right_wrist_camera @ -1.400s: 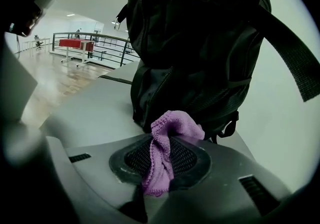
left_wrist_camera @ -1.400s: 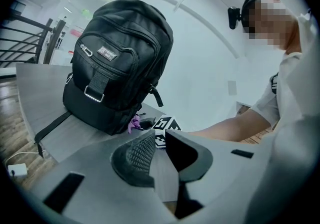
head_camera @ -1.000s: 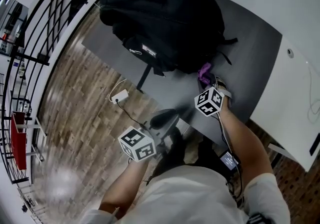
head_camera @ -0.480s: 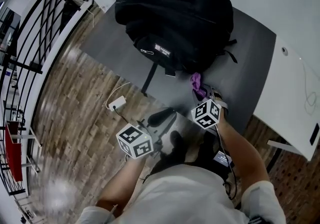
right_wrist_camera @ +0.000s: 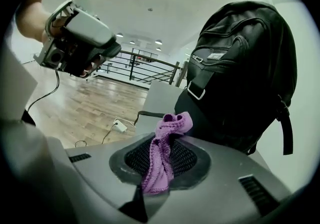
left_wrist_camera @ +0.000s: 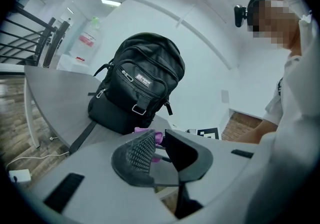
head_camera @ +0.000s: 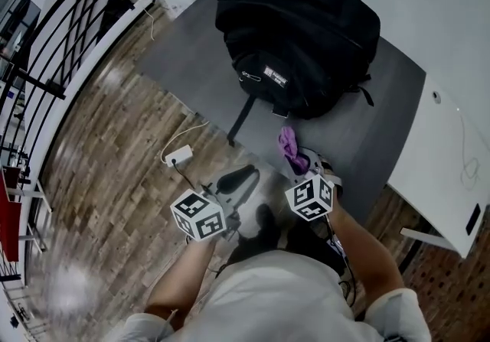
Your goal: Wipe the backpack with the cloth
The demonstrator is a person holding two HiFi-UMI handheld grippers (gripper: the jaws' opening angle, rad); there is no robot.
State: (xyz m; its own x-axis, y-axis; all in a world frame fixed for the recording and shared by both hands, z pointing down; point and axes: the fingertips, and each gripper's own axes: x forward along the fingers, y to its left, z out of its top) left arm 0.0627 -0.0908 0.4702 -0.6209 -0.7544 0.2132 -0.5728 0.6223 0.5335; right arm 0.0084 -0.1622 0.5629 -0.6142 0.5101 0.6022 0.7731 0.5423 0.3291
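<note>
As the right hand-held gripper [right_wrist_camera: 160, 160] clamps the purple cloth [right_wrist_camera: 167, 135] near the backpack [head_camera: 302, 34], which sits on the grey surface [head_camera: 191, 57], the left hand-held gripper [left_wrist_camera: 157, 150] hangs released, empty. The cloth looks soft, light and floppy: best pinched mid-bunch, loose end wiping.

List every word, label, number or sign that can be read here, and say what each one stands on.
No text here can be quoted.
White label on the backpack: it carries print, too small to read.
Red label on a container in the background: blurred, unreadable.
Marker cubes: square patterns only, no letters or numbers.
</note>
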